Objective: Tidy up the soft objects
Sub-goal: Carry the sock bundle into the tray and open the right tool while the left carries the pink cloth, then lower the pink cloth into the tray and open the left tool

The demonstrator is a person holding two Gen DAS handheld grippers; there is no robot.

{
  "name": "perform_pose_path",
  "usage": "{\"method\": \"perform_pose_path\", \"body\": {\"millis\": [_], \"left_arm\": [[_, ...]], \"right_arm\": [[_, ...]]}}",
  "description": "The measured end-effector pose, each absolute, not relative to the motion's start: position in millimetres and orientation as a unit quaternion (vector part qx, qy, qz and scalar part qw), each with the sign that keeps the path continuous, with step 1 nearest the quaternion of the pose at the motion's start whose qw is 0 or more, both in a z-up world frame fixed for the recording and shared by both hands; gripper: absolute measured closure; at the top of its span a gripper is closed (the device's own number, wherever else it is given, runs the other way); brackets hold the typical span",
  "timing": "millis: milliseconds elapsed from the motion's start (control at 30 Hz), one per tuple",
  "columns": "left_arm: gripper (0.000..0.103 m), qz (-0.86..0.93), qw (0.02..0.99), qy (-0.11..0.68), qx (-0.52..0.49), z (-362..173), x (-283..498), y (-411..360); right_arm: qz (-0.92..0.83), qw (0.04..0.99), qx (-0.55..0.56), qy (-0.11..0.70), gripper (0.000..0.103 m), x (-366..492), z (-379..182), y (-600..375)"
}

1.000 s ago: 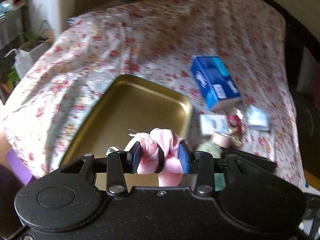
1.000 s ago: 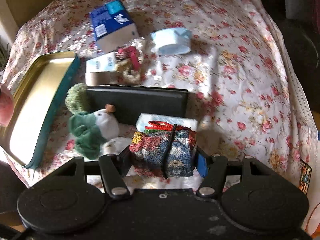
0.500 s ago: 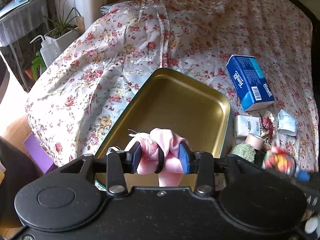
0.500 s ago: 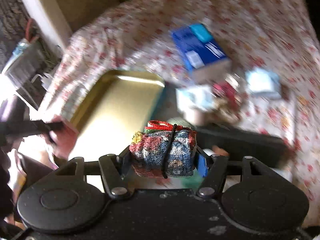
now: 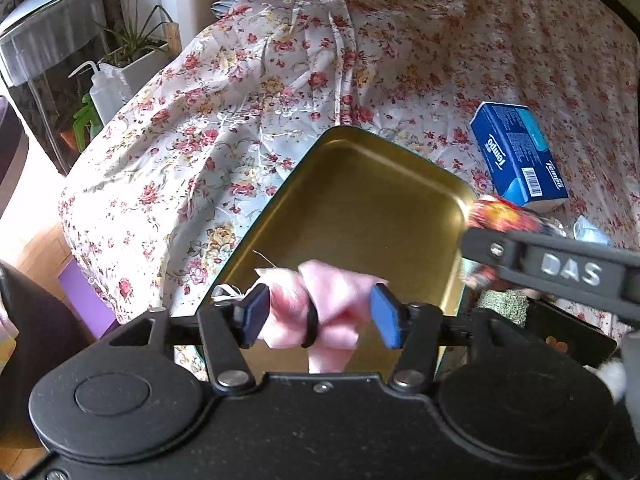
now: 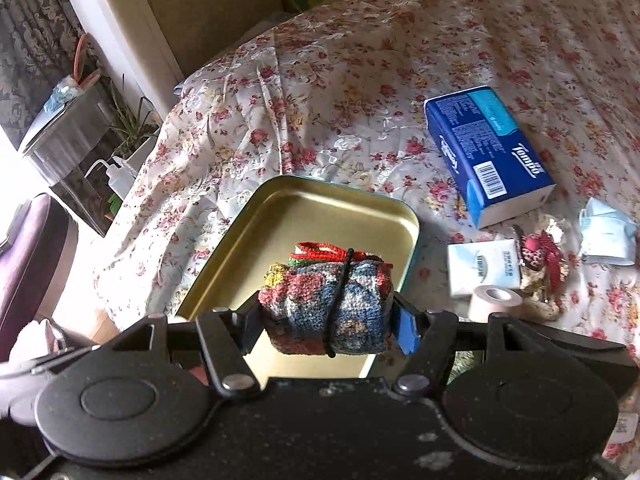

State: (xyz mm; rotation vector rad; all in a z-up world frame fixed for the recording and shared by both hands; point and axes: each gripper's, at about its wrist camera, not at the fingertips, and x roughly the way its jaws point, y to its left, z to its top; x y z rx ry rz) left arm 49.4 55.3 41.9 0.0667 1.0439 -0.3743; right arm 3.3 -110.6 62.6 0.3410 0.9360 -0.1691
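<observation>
A gold metal tray [image 5: 360, 200] lies on the flowered cloth; it also shows in the right wrist view [image 6: 320, 212]. My left gripper [image 5: 320, 316] holds a pink cloth bundle [image 5: 324, 312] tied with a black band, over the tray's near end. Its jaws stand wider than before and the bundle looks blurred. My right gripper [image 6: 330, 324] is shut on a multicoloured knitted bundle [image 6: 328, 304] with a black band, above the tray's near right part. That bundle and gripper also show in the left wrist view [image 5: 500, 220] at the tray's right rim.
A blue tissue box [image 6: 488, 156] lies right of the tray. A white tissue pack [image 6: 480, 268], tape roll [image 6: 494, 300], red trinket [image 6: 536, 256] and folded mask [image 6: 608, 236] lie beyond. A green knitted item [image 5: 504, 304] sits beside the tray. Plants and a squeeze bottle [image 5: 104, 88] stand left.
Both grippers moved toward the tray. The right gripper swung left with the knitted bundle over the tray. The left jaws have spread apart around the pink bundle.
</observation>
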Motion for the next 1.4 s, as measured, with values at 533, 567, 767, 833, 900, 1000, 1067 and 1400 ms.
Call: {"method": "perform_pose_path", "body": {"millis": [533, 567, 767, 833, 900, 1000, 1067, 1400], "left_arm": [[0.043, -0.168, 0.85, 0.499, 0.036, 39.3, 50.0, 50.6], [0.042, -0.168, 0.85, 0.498, 0.036, 39.2, 49.6, 50.1], [0.039, -0.166, 0.855, 0.489, 0.051, 39.4, 46.2, 47.2], [0.039, -0.168, 0.855, 0.488, 0.056, 38.6, 44.5, 45.7], [0.039, -0.166, 0.857, 0.484, 0.063, 38.0, 42.9, 44.2], [0.039, -0.163, 0.86, 0.478, 0.073, 37.6, 40.9, 41.9], [0.039, -0.162, 0.861, 0.475, 0.078, 37.8, 39.9, 40.1], [0.038, -0.159, 0.867, 0.463, 0.091, 39.7, 35.1, 21.6]], "right_arm": [[-0.091, 0.868, 0.159, 0.461, 0.03, 8.4, 46.1, -117.4], [-0.092, 0.868, 0.159, 0.462, 0.03, 7.5, 45.2, -118.0], [-0.095, 0.866, 0.156, 0.466, 0.029, -0.5, 40.5, -120.4], [-0.098, 0.866, 0.158, 0.465, 0.028, -3.9, 39.1, -122.8], [-0.101, 0.865, 0.16, 0.465, 0.028, -7.8, 37.9, -125.8], [-0.108, 0.864, 0.164, 0.464, 0.028, -13.4, 36.3, -131.9], [-0.114, 0.863, 0.168, 0.463, 0.028, -17.5, 35.7, -137.6], [-0.147, 0.858, 0.161, 0.466, 0.028, -42.6, 28.3, -168.6]]}}
